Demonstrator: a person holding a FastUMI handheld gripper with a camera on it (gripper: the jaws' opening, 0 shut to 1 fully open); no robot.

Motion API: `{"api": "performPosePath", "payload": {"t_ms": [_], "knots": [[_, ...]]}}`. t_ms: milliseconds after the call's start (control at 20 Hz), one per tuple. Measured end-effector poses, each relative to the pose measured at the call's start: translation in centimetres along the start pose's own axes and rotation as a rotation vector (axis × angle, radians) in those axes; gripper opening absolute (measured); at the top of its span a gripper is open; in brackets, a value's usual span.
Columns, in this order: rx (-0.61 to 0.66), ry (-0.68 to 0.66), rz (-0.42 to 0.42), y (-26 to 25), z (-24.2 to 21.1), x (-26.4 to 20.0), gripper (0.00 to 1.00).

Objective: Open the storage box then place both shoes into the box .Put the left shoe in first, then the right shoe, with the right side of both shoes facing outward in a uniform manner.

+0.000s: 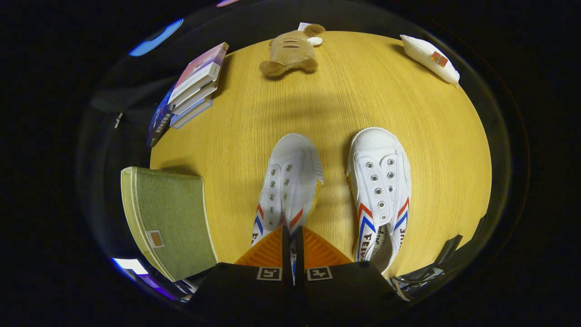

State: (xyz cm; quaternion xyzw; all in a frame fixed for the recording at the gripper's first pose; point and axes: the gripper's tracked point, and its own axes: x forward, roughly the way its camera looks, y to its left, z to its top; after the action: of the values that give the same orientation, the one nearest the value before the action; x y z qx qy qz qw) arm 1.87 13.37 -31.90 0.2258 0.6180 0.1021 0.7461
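Two white canvas shoes with red and blue stripes lie on the round yellow wooden table [363,100], toes pointing away from me. The left shoe [288,181] is rolled a little to one side, so its yellow sole edge shows on the right. My gripper [292,236] is shut on this shoe's heel end, and a thin strip of its upper shows between the fingers. The right shoe [380,181] lies flat just right of the fingers, apart from them. A green fabric storage box [170,218] with cream trim stands left of the fingers at the table's edge, its lid down.
A stack of books [193,86] lies at the far left of the table. A brown plush toy [290,52] sits at the far edge, and a white pouch [430,56] lies far right. Bare tabletop stretches beyond the shoes.
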Motion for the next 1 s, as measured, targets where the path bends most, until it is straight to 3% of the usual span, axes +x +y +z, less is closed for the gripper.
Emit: {"api": "performPosePath", "payload": {"t_ms": [200,550,700,750,800,1000], "knots": [[-0.018,-0.007,-0.031,-0.9,-0.2,0.4,0.05],[-0.182,-0.085,-0.138,-4.0,-1.6,3.2,0.05],[-0.141,-0.079,-0.066,-3.7,-1.5,3.5,0.05],[-0.119,-0.067,-0.031,-3.4,-1.4,3.5,0.11],[-0.096,-0.057,-0.011,-3.4,-1.2,3.6,0.22],[-0.016,-0.018,0.033,-3.4,-0.2,5.2,0.29]]}}
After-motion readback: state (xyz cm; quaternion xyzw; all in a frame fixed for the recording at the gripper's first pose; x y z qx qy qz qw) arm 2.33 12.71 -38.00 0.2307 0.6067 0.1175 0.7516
